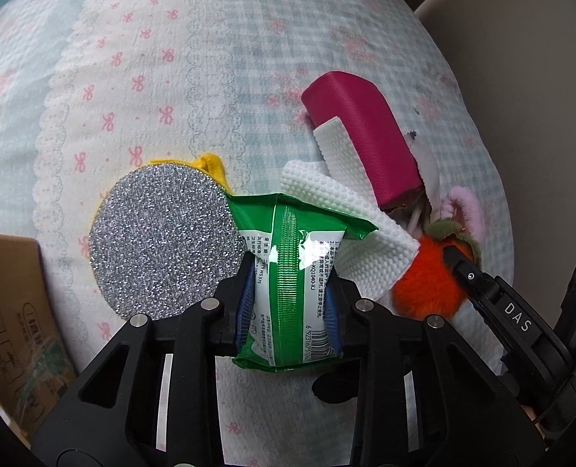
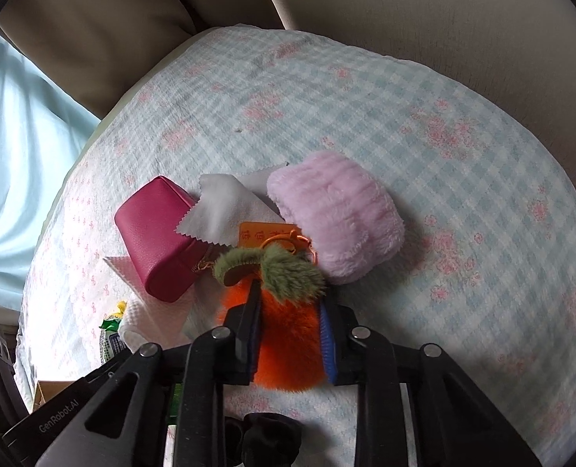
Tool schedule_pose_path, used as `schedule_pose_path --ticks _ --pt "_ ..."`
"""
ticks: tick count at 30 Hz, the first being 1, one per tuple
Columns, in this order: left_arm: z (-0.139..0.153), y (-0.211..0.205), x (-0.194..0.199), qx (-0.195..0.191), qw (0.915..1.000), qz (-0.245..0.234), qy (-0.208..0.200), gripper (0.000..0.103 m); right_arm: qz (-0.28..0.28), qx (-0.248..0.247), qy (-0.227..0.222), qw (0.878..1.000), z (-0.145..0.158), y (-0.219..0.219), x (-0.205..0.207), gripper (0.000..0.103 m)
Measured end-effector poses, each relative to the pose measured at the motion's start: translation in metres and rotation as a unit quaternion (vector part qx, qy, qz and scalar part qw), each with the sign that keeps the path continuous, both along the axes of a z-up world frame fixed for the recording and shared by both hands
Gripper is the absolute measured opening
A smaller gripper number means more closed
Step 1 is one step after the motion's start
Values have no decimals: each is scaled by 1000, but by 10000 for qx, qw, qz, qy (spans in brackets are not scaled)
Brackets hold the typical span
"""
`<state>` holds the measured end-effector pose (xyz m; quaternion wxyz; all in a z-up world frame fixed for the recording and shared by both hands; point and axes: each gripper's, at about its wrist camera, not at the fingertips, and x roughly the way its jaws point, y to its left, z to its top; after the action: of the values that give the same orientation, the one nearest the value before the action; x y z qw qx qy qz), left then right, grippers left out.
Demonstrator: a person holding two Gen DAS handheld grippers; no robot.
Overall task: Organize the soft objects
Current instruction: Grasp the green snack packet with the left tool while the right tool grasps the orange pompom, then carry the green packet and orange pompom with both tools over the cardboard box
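Observation:
My left gripper point(image 1: 289, 280) is shut on a green and white tissue packet point(image 1: 295, 272), held just above the patterned cushion point(image 1: 151, 78). A round silver scrub pad point(image 1: 163, 241) with a yellow rim lies to its left. A white embossed cloth point(image 1: 338, 202) and a magenta pouch point(image 1: 365, 136) lie to the right. My right gripper point(image 2: 288, 311) is shut on an orange furry fruit charm point(image 2: 288, 334) with green leaves; the charm also shows in the left wrist view point(image 1: 424, 284). A pink fluffy pouch point(image 2: 338, 210) and the magenta pouch point(image 2: 159, 233) lie just beyond it.
A cardboard box point(image 1: 11, 311) stands at the cushion's left edge. Beige sofa cushions point(image 2: 404, 7) rise behind. A white pinked-edge cloth point(image 2: 221, 210) and an orange tag point(image 2: 264, 233) lie between the pouches. A black scrunchie point(image 2: 268, 436) lies under my right gripper.

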<state>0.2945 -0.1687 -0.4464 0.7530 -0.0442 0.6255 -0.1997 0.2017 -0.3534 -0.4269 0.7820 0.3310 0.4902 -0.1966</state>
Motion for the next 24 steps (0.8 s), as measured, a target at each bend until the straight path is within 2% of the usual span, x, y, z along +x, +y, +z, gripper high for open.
schedule_pose_path --ticks 9,14,18,20,21,23,24 --pt "21 4 -14 -84 9997 34 -218 26 138 29 -188 9997 15 6 -13 7" --pt "29 10 -20 -131 9995 98 -285 26 189 31 -277 9994 21 10 -18 6" --pt "31 13 -23 -111 9993 121 -336 26 77 95 -140 9998 15 10 -24 6" --pt "31 15 -23 -104 9992 138 -353 26 117 212 -41 9997 8 10 -21 12" --pt "31 17 -24 -102 9992 150 -355 26 139 206 -9 9997 6 10 -19 20" --pt "31 19 -23 -101 9992 174 -355 26 183 202 -47 9996 4 10 -17 42" --pt "31 20 -23 -101 9992 185 -354 26 193 222 -64 9995 3 11 -16 58"
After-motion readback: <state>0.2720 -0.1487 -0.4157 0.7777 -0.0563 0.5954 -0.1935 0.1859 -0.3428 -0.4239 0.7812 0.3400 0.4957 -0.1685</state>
